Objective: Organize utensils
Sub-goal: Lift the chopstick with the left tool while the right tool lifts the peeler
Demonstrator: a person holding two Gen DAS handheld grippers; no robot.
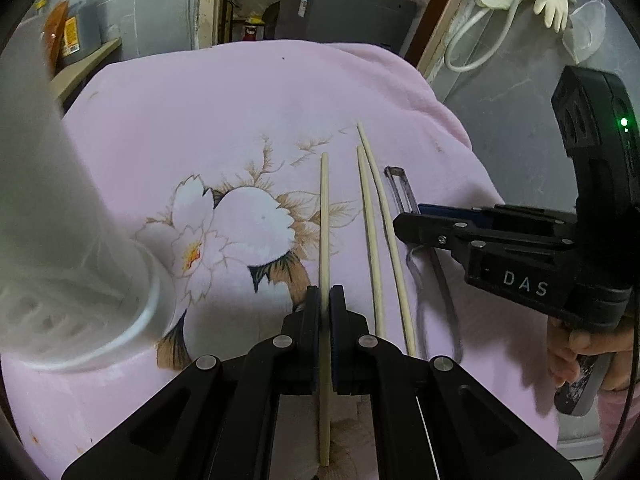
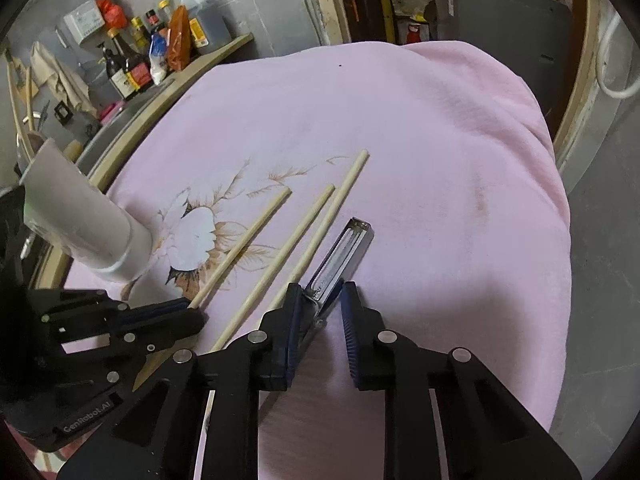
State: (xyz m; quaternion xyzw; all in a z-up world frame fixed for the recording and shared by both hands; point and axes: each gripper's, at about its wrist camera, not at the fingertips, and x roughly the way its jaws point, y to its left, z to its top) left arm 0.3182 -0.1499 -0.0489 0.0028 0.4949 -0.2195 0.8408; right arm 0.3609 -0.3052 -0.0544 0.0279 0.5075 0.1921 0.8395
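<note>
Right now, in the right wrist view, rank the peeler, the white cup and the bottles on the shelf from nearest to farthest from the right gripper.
1. Peeler: between the right gripper's jaws, on the pink cloth.
2. White cup: left, standing on the cloth.
3. Bottles: far left, on the shelf beyond the cloth.

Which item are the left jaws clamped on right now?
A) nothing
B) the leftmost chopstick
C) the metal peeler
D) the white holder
B: in the left wrist view the left gripper has its jaws closed on the leftmost chopstick, while the metal peeler sits between the right gripper's open jaws and the white holder stands apart on the pink cloth.
</note>
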